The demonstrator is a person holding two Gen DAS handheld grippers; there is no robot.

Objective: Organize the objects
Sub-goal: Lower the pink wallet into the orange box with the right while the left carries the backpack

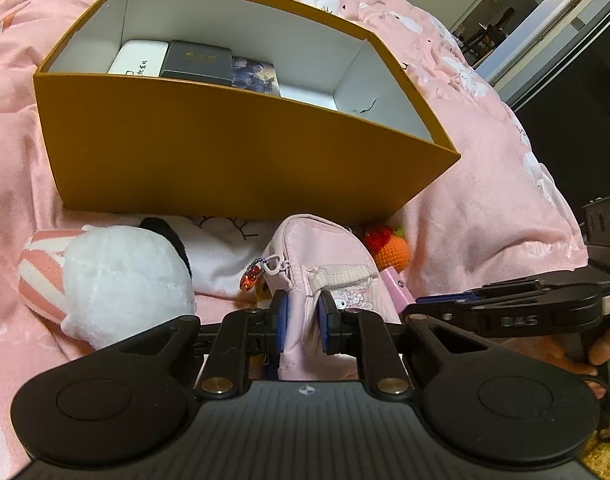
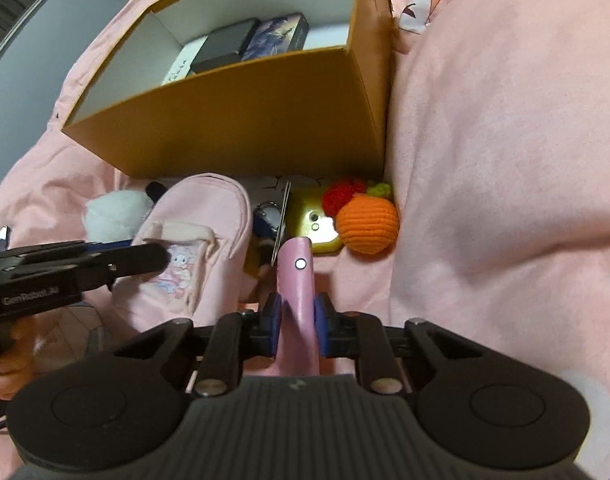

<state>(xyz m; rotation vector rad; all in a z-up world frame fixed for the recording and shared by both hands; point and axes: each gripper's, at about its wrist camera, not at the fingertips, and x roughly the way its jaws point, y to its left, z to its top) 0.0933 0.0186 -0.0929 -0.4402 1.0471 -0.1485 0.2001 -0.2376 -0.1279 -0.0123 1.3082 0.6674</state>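
Your left tool pinches the pink pouch lying on the bed just in front of the orange box. Your right tool clamps a pink strap beside that pouch, with the crocheted orange against the box's near corner.

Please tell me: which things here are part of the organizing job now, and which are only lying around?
In the job: pouch in the left gripper; pink case in the right gripper; box.

Lying about: plush, crochet fruit, key ring, blanket.
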